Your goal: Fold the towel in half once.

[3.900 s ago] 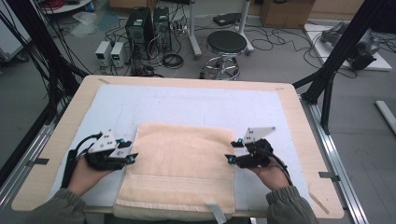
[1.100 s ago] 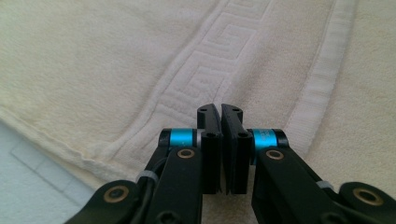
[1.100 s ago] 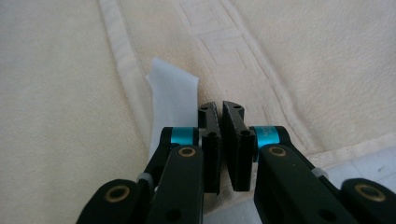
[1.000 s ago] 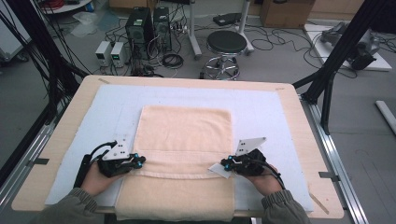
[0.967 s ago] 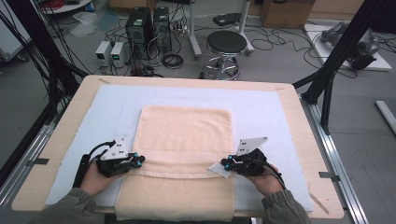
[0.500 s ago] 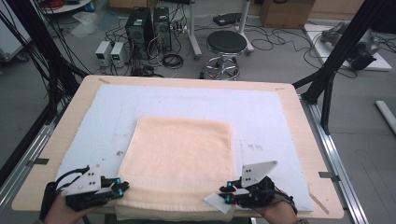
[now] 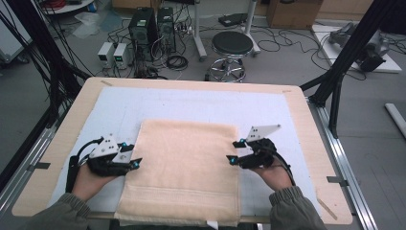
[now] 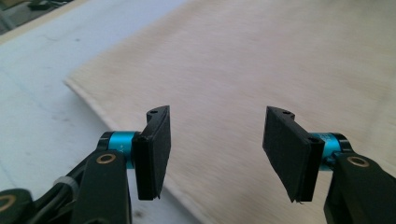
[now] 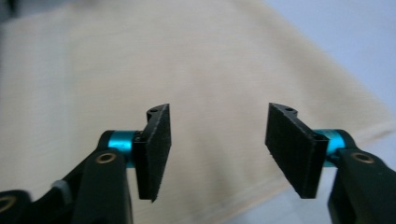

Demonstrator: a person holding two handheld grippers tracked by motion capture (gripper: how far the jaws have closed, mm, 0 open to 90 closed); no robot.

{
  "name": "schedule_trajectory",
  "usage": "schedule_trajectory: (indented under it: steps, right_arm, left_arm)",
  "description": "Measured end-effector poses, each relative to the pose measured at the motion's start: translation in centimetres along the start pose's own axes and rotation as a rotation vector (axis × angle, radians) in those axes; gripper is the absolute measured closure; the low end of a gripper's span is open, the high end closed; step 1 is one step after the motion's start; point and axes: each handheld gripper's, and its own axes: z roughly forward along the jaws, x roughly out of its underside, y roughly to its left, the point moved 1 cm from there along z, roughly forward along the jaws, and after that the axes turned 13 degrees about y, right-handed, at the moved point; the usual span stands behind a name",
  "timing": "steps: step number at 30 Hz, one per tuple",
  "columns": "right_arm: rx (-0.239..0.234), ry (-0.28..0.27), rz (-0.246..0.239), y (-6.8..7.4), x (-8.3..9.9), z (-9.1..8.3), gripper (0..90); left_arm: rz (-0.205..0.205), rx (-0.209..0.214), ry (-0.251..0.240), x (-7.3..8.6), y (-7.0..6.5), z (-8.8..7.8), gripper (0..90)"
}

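Note:
A beige towel (image 7: 184, 167) lies flat on the white mat, its near end hanging over the table's front edge. My left gripper (image 7: 135, 163) hovers at the towel's left edge, pointing right. Its jaws have just been opening and stand apart with nothing between them (image 8: 215, 140); the towel (image 8: 280, 60) lies below. My right gripper (image 7: 233, 152) hovers at the towel's right edge, pointing left. Its jaws have also just been opening and hold nothing (image 9: 217, 140); the towel (image 9: 140, 60) shows under them.
The white mat (image 7: 191, 103) covers a wooden table (image 7: 306, 143), with bare mat beyond the towel. On the floor behind stand a stool (image 7: 231, 45) and computer towers (image 7: 148, 24) amid cables. Black frame posts (image 7: 344, 52) rise at the right.
Both grippers were shut on the towel's folded layer and pulled it toward the near edge. They have let go, opened, and moved back up beside the towel's side edges.

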Motion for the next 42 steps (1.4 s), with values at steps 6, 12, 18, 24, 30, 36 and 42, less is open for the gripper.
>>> schedule_trajectory:
  steps: [6, 12, 18, 24, 30, 36, 42]
  right_arm:
    - [0.086, 0.047, 0.066, -5.1, -1.1, 2.7, 33.6]
    - [0.144, 0.083, 0.1, -8.7, -1.6, 4.9, 30.5]
    - [0.068, 0.106, 0.146, -10.0, -0.8, 6.9, 32.4]
    - [-0.061, 0.13, 0.072, -10.5, -2.1, 6.9, 83.8]
    - [0.143, 0.073, 0.058, -13.1, -8.2, 2.9, 83.4]
    - [0.18, 0.068, 0.137, -14.6, -11.1, 1.7, 50.2]
    - [0.136, 0.074, 0.132, -13.2, -8.1, 2.2, 41.5]
  left_arm:
    - [-0.158, -0.046, 0.031, -2.2, 4.5, 3.8, 44.7]
    - [-0.194, -0.053, 0.07, -4.0, 7.3, 7.2, 43.0]
    - [-0.231, -0.012, 0.185, -3.8, 8.6, 10.5, 39.4]
    - [-0.206, 0.001, 0.152, -4.6, 9.1, 10.5, 84.4]
    - [-0.18, -0.149, 0.043, -10.7, 11.7, 7.4, 84.4]
    - [-0.162, -0.196, 0.056, -12.6, 12.6, 6.6, 56.4]
    - [-0.191, -0.117, 0.083, -9.6, 11.8, 7.1, 46.8]
